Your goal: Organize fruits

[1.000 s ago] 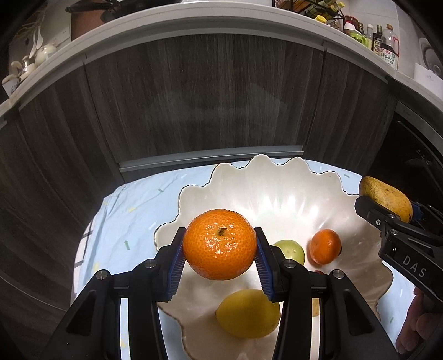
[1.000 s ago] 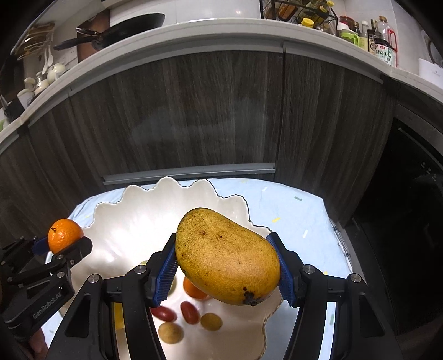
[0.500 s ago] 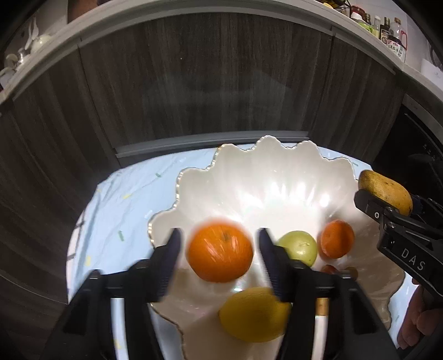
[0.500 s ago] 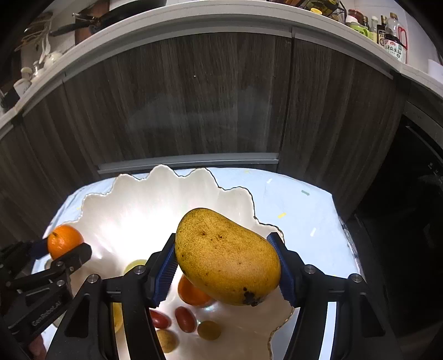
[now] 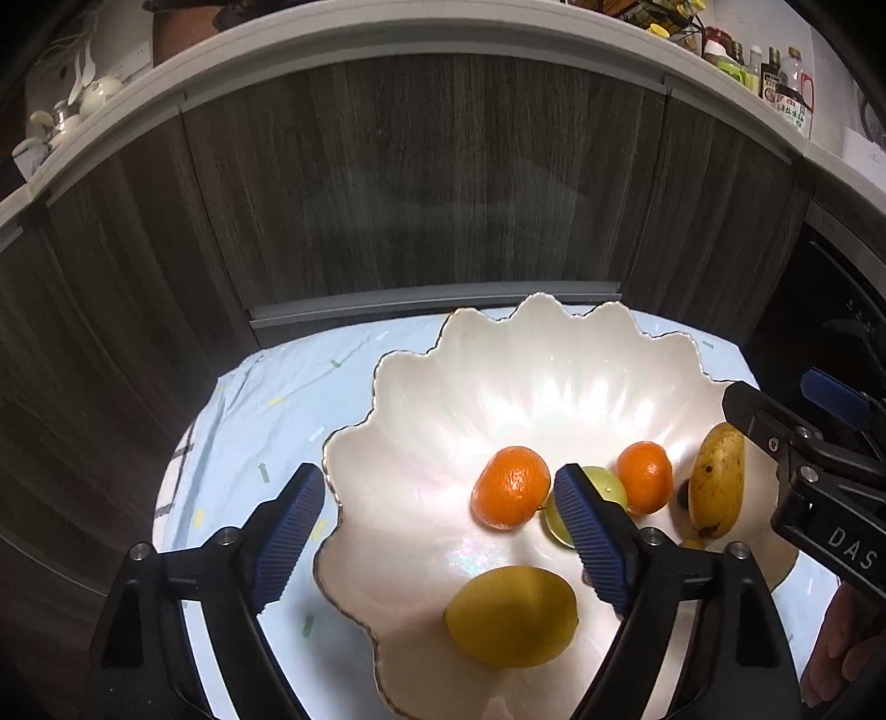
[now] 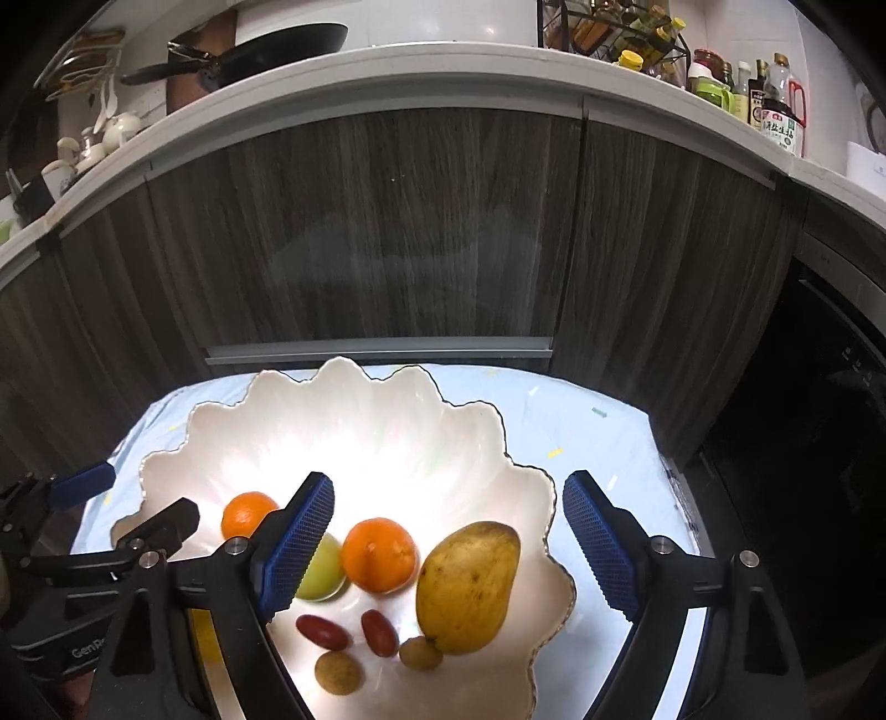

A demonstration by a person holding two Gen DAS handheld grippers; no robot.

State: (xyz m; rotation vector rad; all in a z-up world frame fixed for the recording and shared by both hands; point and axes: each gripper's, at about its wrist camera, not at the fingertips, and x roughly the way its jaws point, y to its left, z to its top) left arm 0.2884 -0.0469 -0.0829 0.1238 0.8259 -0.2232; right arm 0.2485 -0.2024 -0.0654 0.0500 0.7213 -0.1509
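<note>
A white scalloped bowl (image 5: 498,399) (image 6: 354,432) sits on a pale blue cloth. In it lie two oranges (image 5: 510,487) (image 5: 644,483), a green fruit (image 5: 601,487), a lemon (image 5: 510,615) and a yellow mango (image 5: 717,487). The right wrist view shows the mango (image 6: 468,587), an orange (image 6: 378,554), the other orange (image 6: 246,512), two red fruits (image 6: 379,632) and two small brown fruits (image 6: 336,671). My left gripper (image 5: 437,531) is open and empty over the bowl's left side. My right gripper (image 6: 448,543) is open and empty above the mango.
Dark wood cabinet fronts (image 5: 421,183) stand right behind the cloth-covered table (image 5: 249,421). A counter above holds bottles (image 6: 775,116) and a frying pan (image 6: 260,50). A dark appliance (image 6: 819,415) stands at the right.
Both grippers opened. The orange dropped from the left gripper into the bowl, and the mango dropped from the right gripper into the bowl's right side.
</note>
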